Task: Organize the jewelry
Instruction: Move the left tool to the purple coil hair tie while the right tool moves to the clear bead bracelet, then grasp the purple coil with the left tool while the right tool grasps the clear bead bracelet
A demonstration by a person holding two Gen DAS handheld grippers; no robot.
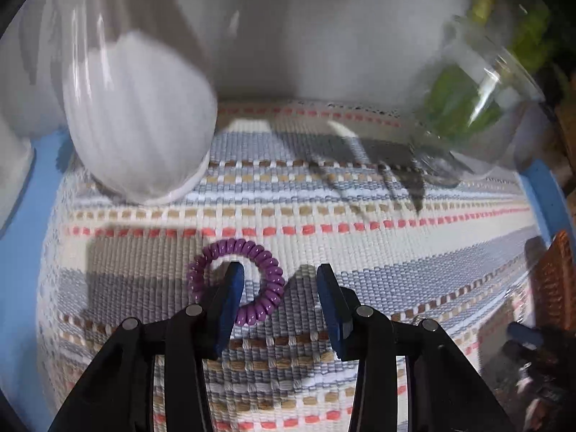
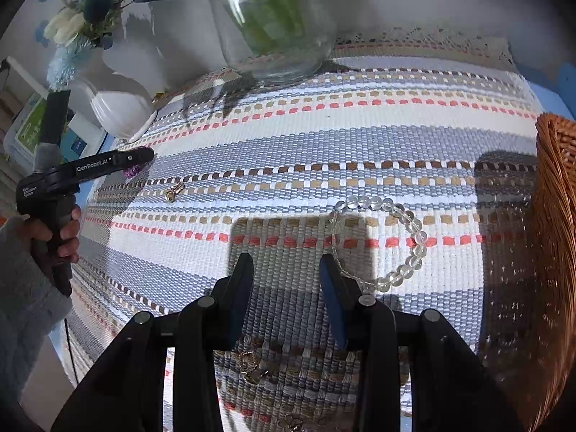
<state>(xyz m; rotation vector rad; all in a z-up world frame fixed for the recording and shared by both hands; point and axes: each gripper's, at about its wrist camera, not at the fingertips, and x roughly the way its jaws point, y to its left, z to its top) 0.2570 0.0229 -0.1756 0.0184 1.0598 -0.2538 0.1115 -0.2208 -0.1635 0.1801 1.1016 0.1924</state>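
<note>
A purple spiral hair tie (image 1: 252, 280) lies on the striped woven mat (image 1: 396, 252). My left gripper (image 1: 279, 273) is open; its left finger sits inside the tie's ring and the tie's right side lies between the jaws. In the right wrist view the left gripper (image 2: 142, 156) shows at far left over the purple tie (image 2: 131, 171). My right gripper (image 2: 286, 262) is open and empty above the mat. A clear bead bracelet (image 2: 396, 237) lies just right of it. A small gold earring (image 2: 174, 191) lies mid-left. A gold chain piece (image 2: 252, 365) lies under the right gripper.
A wicker basket (image 2: 556, 237) stands at the right edge. A white ribbed vase (image 1: 140, 122) with flowers and a glass jar (image 2: 277, 25) with green stems stand at the back of the mat. The blue table edge (image 1: 21, 252) shows beside the mat.
</note>
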